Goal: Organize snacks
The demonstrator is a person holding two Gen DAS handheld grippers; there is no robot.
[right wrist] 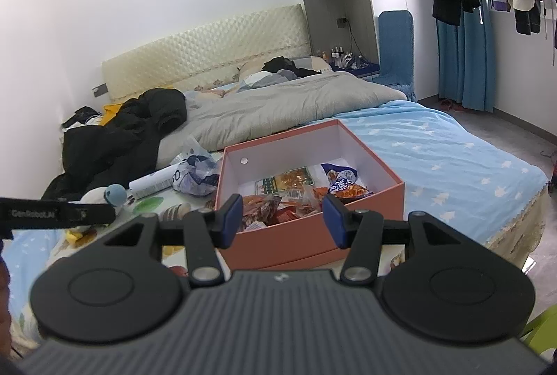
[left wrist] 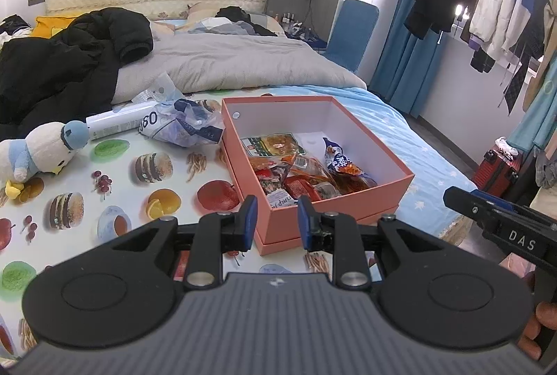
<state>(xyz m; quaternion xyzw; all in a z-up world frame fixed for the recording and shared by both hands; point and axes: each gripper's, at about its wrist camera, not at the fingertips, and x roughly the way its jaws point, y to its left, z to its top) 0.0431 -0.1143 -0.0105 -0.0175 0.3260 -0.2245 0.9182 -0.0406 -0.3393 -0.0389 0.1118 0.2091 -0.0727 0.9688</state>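
An open salmon-pink box (left wrist: pixel 348 201) with a white inside sits on the bed and holds several snack packets (left wrist: pixel 296 173), among them a blue one (left wrist: pixel 339 161). My left gripper (left wrist: pixel 277 218) hovers just short of the box's near corner, open, with nothing between its blue pads. At the right edge of the left wrist view, my right gripper (left wrist: pixel 501 225) shows beside it. In the right wrist view the box (right wrist: pixel 285 242) and its packets (right wrist: pixel 289 197) lie straight ahead. My right gripper (right wrist: pixel 282 220) is open and empty, in front of the near wall.
Left of the box lie a crumpled blue-white bag (left wrist: pixel 188 126), a white tube (left wrist: pixel 118 124) and a plush toy (left wrist: pixel 41 152) on a food-print cloth (left wrist: pixel 139 187). A black jacket (left wrist: pixel 62 61) and grey duvet (left wrist: pixel 243 61) cover the bed behind. A red suitcase (left wrist: pixel 497 166) stands on the right.
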